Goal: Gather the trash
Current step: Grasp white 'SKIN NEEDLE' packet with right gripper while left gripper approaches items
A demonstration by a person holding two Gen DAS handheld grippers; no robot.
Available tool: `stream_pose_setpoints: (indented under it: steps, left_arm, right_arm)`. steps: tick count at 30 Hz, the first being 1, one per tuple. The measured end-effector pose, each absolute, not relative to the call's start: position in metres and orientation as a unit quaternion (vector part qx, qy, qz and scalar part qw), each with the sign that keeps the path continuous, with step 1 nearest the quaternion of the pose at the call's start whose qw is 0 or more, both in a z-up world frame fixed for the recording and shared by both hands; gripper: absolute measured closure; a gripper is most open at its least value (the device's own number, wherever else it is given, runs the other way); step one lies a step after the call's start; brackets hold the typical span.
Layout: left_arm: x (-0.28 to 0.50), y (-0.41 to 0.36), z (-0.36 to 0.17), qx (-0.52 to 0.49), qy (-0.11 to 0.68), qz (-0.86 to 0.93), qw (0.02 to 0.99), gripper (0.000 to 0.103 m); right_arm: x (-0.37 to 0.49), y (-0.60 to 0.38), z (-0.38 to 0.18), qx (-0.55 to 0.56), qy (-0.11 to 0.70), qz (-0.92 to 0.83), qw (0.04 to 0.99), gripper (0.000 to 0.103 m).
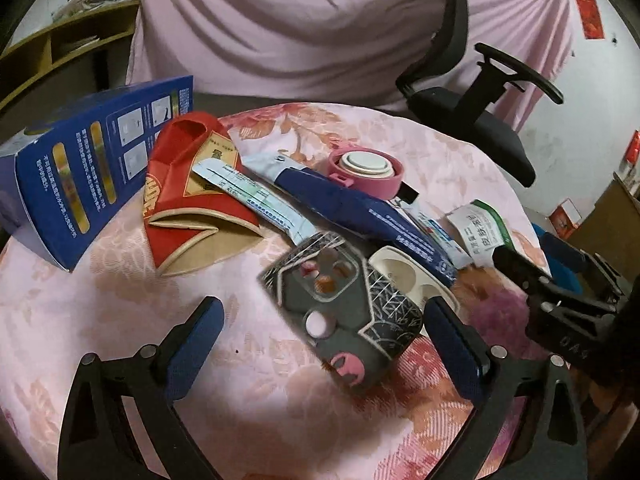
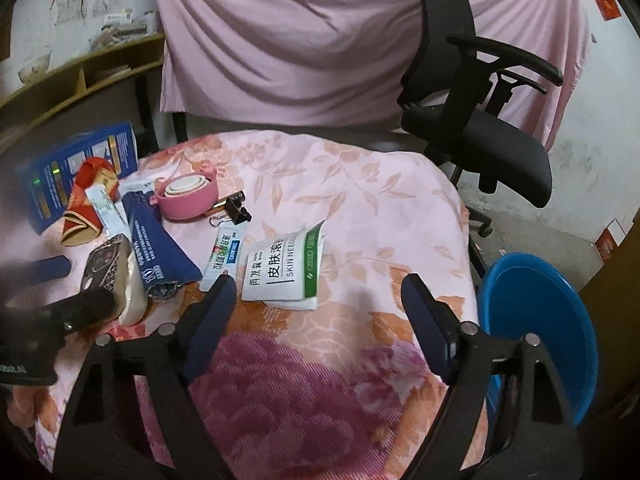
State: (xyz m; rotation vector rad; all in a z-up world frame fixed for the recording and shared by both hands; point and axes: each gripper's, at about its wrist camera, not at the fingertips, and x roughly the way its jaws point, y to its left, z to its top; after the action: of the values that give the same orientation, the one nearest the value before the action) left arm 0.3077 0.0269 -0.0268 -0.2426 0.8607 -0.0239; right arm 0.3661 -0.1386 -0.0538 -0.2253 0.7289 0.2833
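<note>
Trash lies on a table with a pink flowered cloth (image 1: 100, 320). My left gripper (image 1: 324, 316) is open, its fingers either side of a grey patterned phone case (image 1: 344, 320) that leans on a cream tray (image 1: 404, 276). Behind lie a dark blue packet (image 1: 360, 208), a red paper box (image 1: 188, 196), a blue carton (image 1: 88, 160) and a pink lid (image 1: 366, 170). My right gripper (image 2: 320, 296) is open and empty, just in front of a white skin-needle packet (image 2: 286, 268) and a small toothpaste box (image 2: 226, 256).
A blue bin (image 2: 536, 332) stands beside the table at the right. A black office chair (image 2: 480, 128) stands behind the table. A black binder clip (image 2: 236, 210) lies by the pink lid (image 2: 188, 196). Pink drapery hangs at the back.
</note>
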Motion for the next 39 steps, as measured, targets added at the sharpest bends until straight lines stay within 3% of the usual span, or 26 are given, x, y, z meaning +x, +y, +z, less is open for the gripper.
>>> stream_pose_setpoints:
  steps: [7, 14, 19, 25, 39]
  left_arm:
    - [0.307, 0.037, -0.026, -0.132, 0.418, 0.004, 0.899, 0.022]
    - [0.303, 0.04, -0.026, -0.133, 0.407, -0.008, 0.904, 0.022]
    - [0.296, 0.049, -0.026, -0.15, 0.395, -0.025, 0.906, 0.026]
    - [0.293, 0.058, -0.025, -0.166, 0.389, -0.025, 0.906, 0.036]
    - [0.263, 0.062, -0.024, -0.168, 0.393, -0.005, 0.904, 0.037]
  right_arm:
    - [0.381, -0.114, -0.063, -0.172, 0.366, 0.131, 0.905, 0.008]
    - [0.392, -0.103, -0.071, -0.196, 0.381, 0.136, 0.893, 0.012]
    - [0.394, -0.117, -0.07, -0.159, 0.388, 0.141, 0.897, 0.033]
    - [0.392, -0.117, -0.069, -0.143, 0.387, 0.151, 0.898, 0.033]
    - [0.389, -0.124, -0.067, -0.12, 0.383, 0.164, 0.901, 0.033]
